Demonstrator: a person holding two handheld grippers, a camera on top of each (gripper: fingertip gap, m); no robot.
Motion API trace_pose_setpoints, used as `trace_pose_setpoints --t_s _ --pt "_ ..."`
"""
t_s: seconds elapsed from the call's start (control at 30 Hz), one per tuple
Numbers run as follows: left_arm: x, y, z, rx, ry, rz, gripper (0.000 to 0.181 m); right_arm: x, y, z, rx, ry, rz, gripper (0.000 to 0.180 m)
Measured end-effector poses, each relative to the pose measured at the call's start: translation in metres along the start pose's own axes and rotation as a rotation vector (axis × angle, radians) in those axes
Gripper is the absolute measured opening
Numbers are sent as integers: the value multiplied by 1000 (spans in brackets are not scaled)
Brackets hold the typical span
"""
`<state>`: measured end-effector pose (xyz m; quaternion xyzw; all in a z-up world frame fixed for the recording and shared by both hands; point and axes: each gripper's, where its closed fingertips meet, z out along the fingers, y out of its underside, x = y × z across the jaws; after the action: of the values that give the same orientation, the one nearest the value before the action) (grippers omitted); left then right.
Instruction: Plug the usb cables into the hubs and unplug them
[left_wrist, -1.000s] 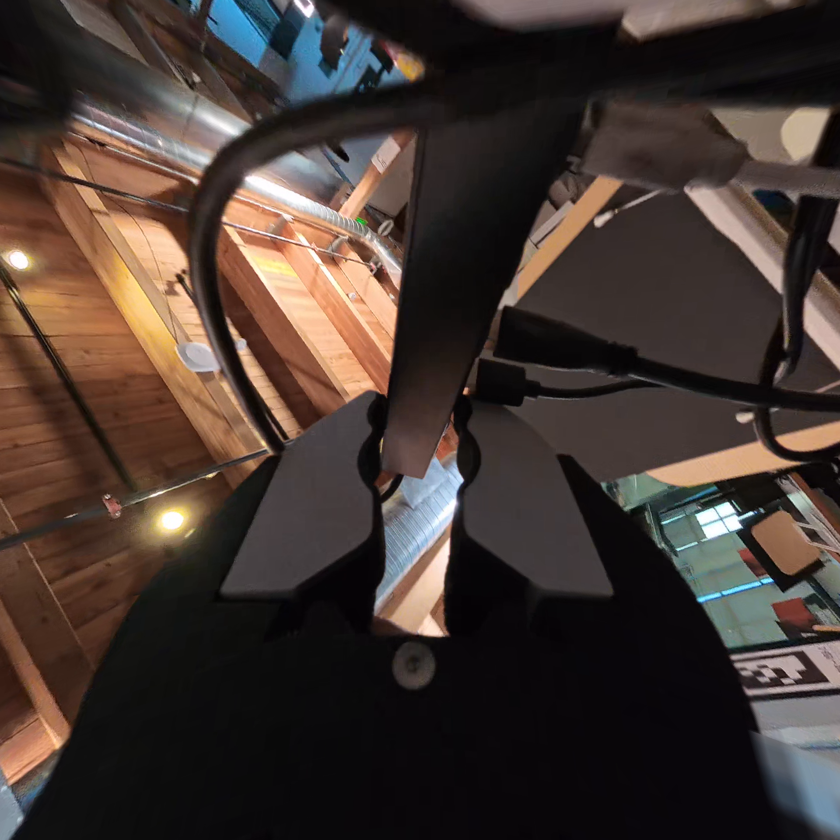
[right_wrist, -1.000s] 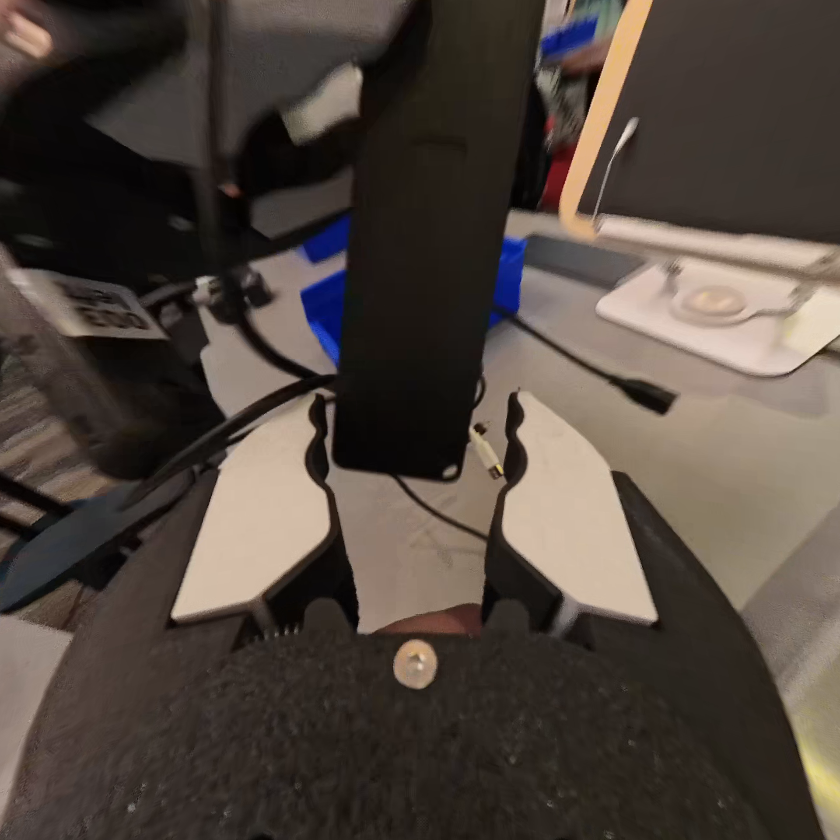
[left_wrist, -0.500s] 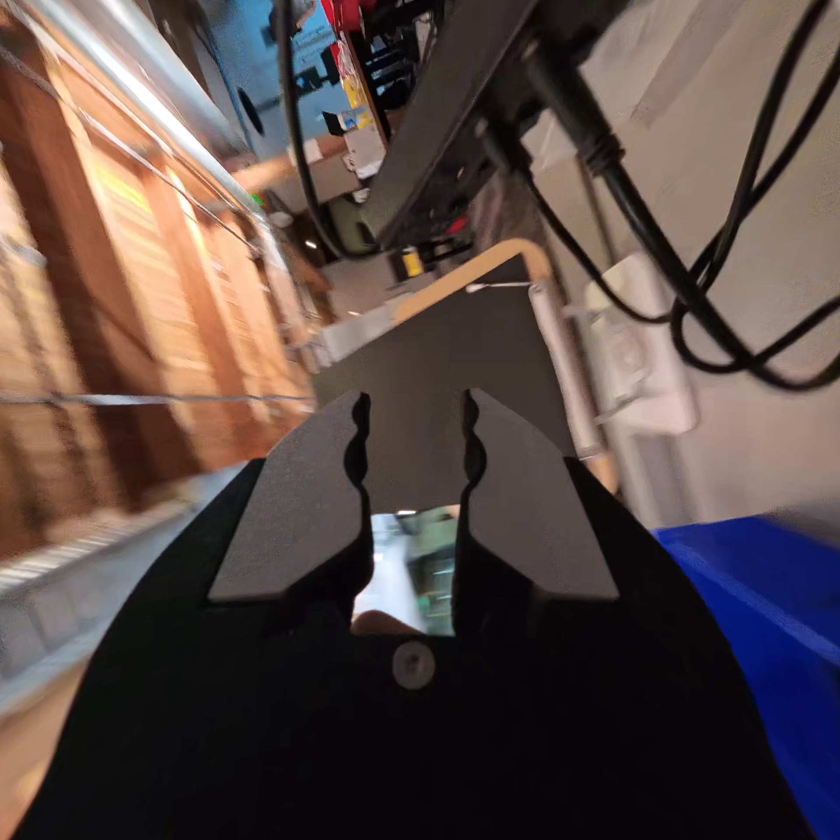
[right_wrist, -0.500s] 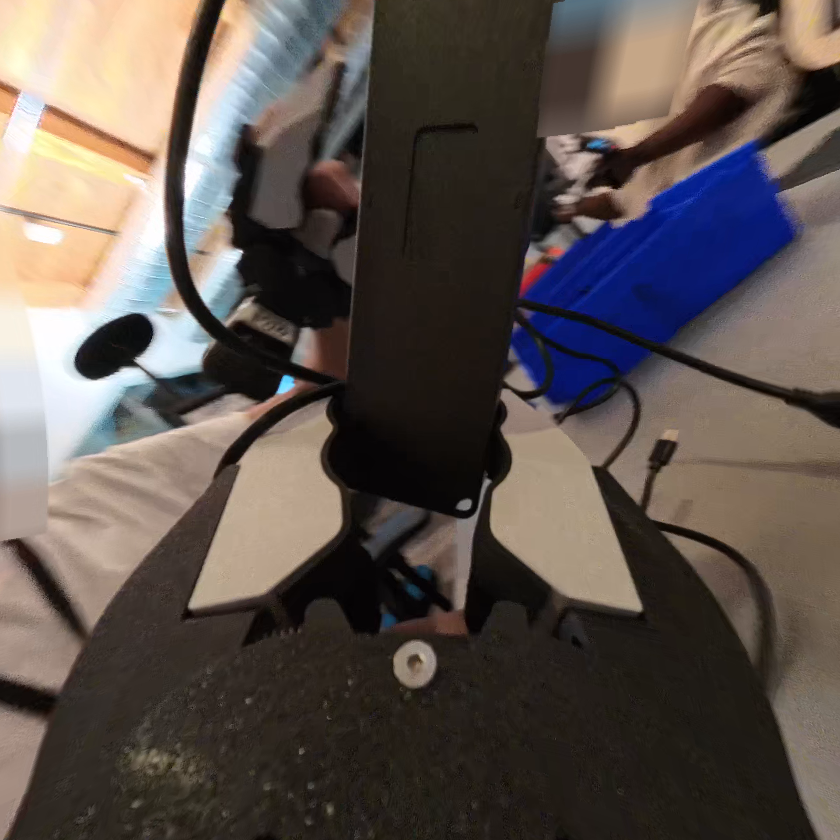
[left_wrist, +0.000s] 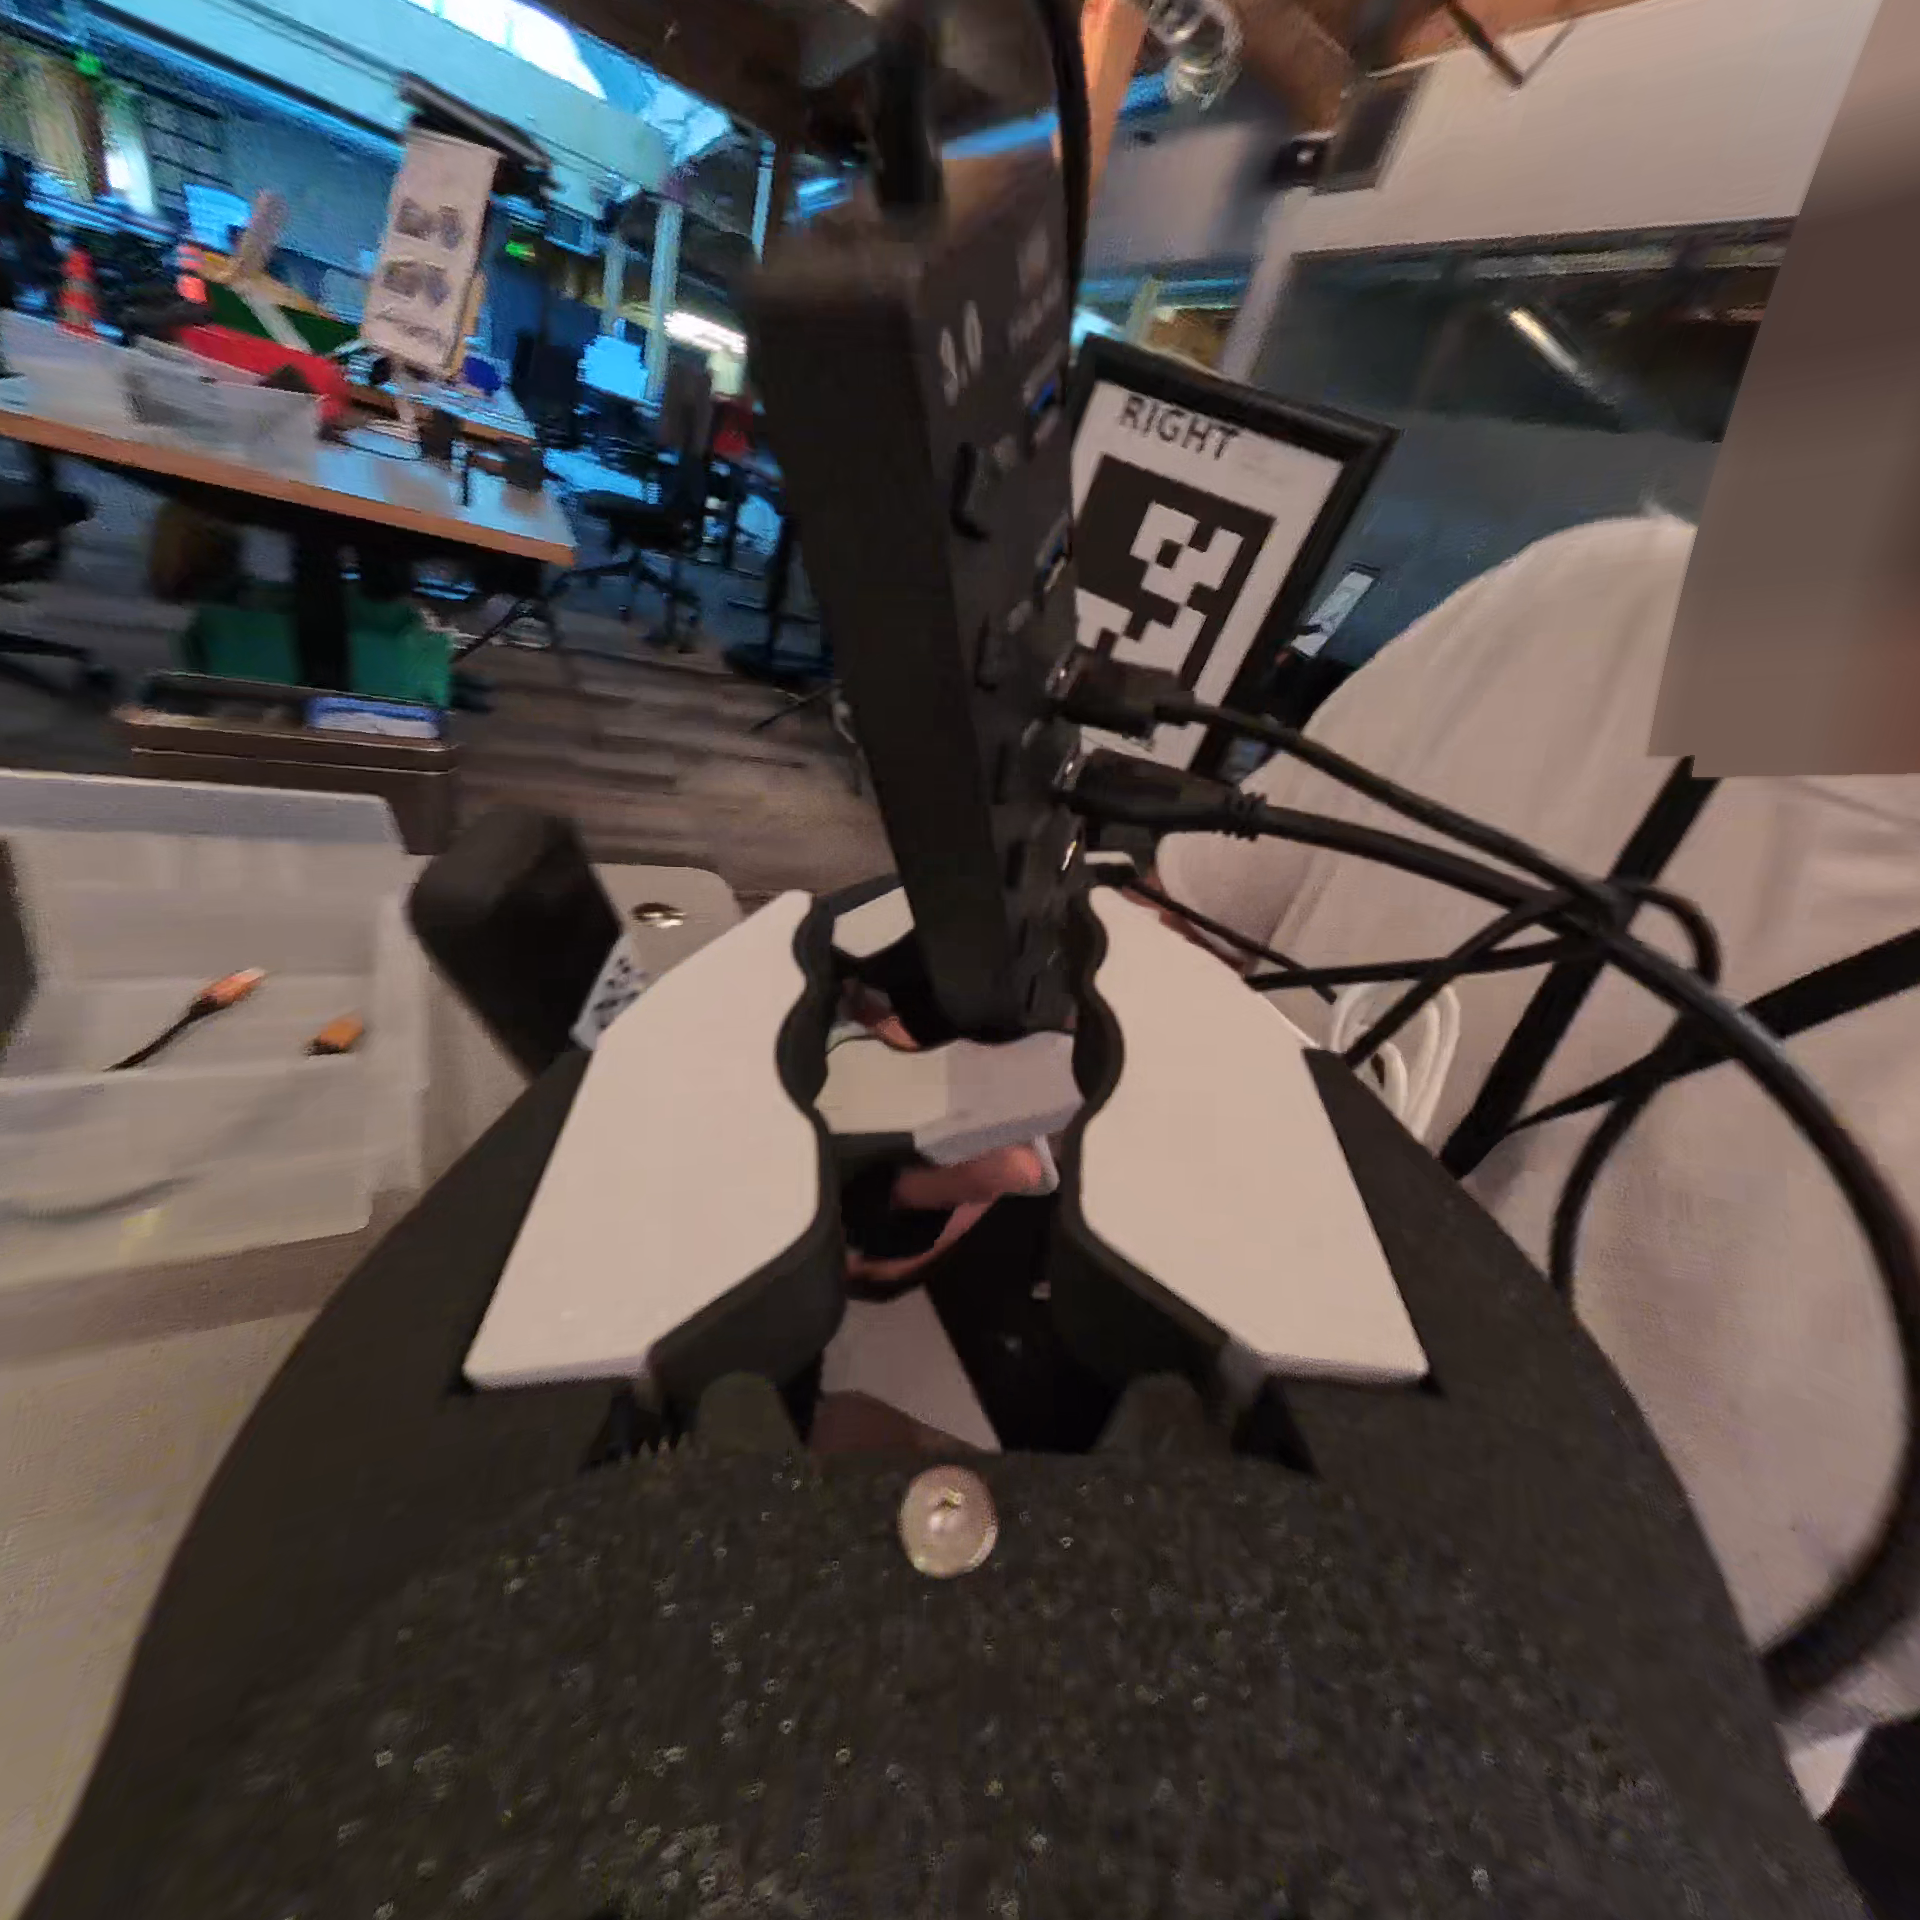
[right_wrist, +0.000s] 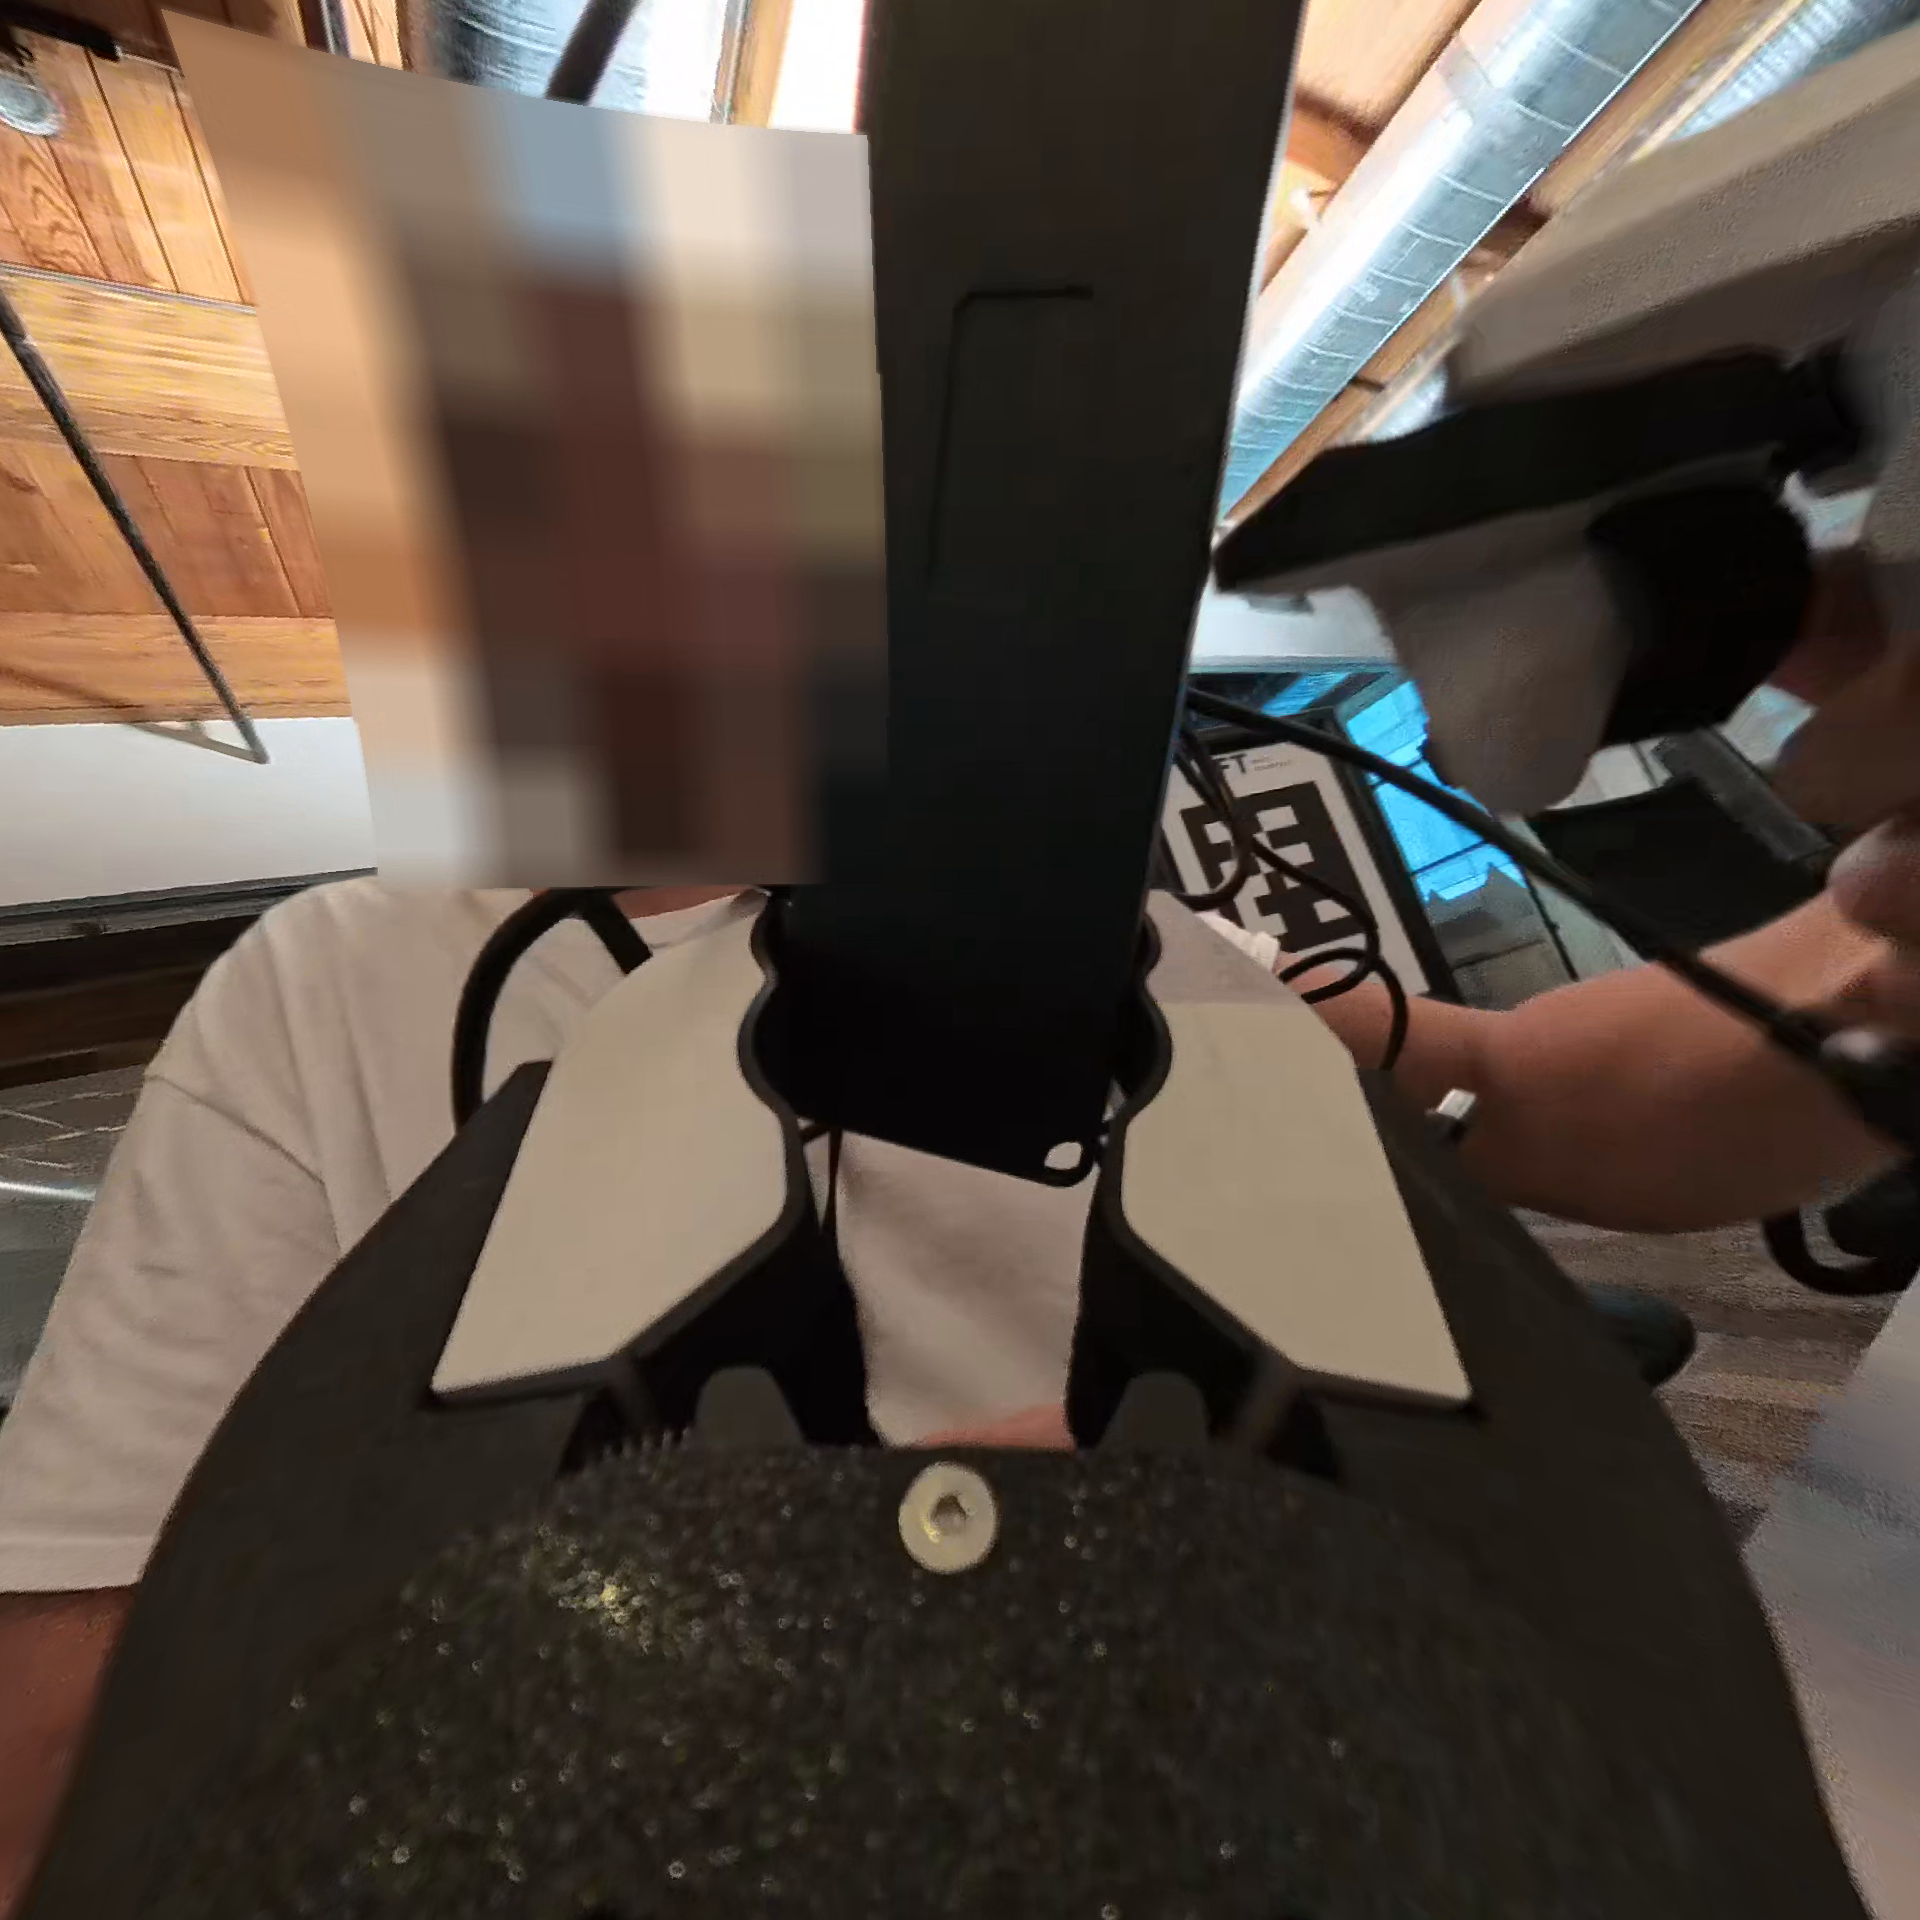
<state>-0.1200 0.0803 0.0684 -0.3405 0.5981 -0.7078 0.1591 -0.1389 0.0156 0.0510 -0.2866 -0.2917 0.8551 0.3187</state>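
Observation:
A long black USB hub (left_wrist: 935, 582) stands upright in the air. Two black cables (left_wrist: 1143, 795) are plugged into its side and loop off to the right. My left gripper (left_wrist: 951, 935) is open. Its jaws stand on either side of the hub's lower end, with a gap showing on the left. In the right wrist view my right gripper (right_wrist: 954, 966) is shut on the end of the hub (right_wrist: 1049, 571). The left gripper (right_wrist: 1455, 488) shows at the upper right, close to the hub's side. A loose plug (right_wrist: 1455, 1107) hangs near a forearm.
A person in a white shirt (right_wrist: 343, 1143) is right behind the hub. At the left of the left wrist view, a white bin (left_wrist: 177, 1122) holds orange-tipped cables (left_wrist: 229, 987). A black block (left_wrist: 509, 914) stands beside the bin. The right gripper's marker tag (left_wrist: 1195, 540) is behind the hub.
A second ago the left gripper pinched the hub's thin edge. It let go, swung away and came back beside the lower end. The right gripper closed on the hub and swung it up towards the person.

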Motion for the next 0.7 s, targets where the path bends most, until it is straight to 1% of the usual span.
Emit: trace_pose_setpoints --t_s 0.1,0.17,0.27,0.33,0.4,0.47,0.5,0.53,0.57,0.6,0.63,0.7 --pt "10 14 23 3 19 35 43 8 5 1 -2 5 17 60" --pt "5 15 30 18 -44 37 39 10 7 -3 12 3 22 60" --pt "-4 16 30 57 -70 -67 37 8 3 -7 52 -15 34 60" --pt "-9 16 22 95 -102 -78 36 15 0 -12 72 37 44 61" --pt "-19 14 6 122 -169 -94 30 30 -11 -28 127 200 -17 61" --pt "-33 11 -18 139 -276 -85 25 45 -12 -45 94 397 -38 58" --pt "-43 15 -32 111 -360 -66 24 56 -13 -55 64 539 -54 64" --pt "-57 19 -48 86 -467 -54 23 68 -15 -69 34 712 -80 64" --pt "-68 24 -64 64 -550 -68 23 72 -21 -83 11 842 -130 53" --pt "-79 32 -79 35 -629 -79 23 70 -29 -95 -6 961 -195 46" --pt "-90 41 -94 4 -721 -85 23 69 -39 -112 -18 1105 -253 43" --pt "-105 62 -119 -67 -862 -120 23 56 -58 -140 -70 1354 -375 43"
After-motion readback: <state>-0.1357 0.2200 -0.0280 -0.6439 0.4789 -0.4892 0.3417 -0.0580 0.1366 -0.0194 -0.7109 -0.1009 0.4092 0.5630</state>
